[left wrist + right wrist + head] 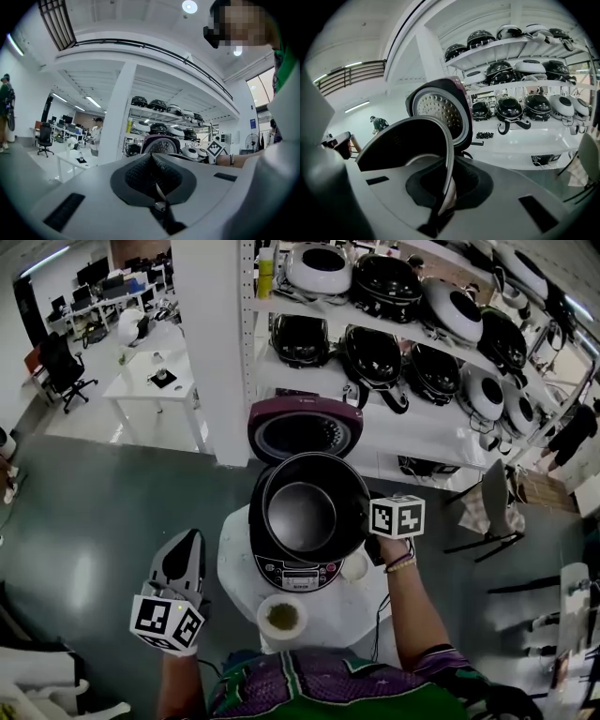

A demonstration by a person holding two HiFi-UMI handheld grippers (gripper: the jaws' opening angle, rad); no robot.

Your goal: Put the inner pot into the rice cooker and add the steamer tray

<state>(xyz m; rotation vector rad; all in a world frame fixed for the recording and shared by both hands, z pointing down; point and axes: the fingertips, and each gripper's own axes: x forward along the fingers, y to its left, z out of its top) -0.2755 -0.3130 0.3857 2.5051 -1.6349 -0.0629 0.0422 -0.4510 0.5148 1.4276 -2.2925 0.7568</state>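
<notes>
Fingers (pixel 480 185) of the right gripper (pixel 444 187) clamp the inner pot (pixel 302 512) by its thin rim over the rice cooker (pixel 298 573); stiff, slick metal, likely to swing from that one-sided hold; left gripper (pixel 186 545) clenched, empty.

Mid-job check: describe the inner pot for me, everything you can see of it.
The inner pot is a round, deep, dark bowl, metal by its look, with a thin flared rim and a smooth, empty inside. The right claw is shut on the rim at the pot's right side, one jaw inside, one outside. The pot is mouth up over the open rice cooker, in front of the raised maroon lid. Whether it is fully seated cannot be told.
</notes>
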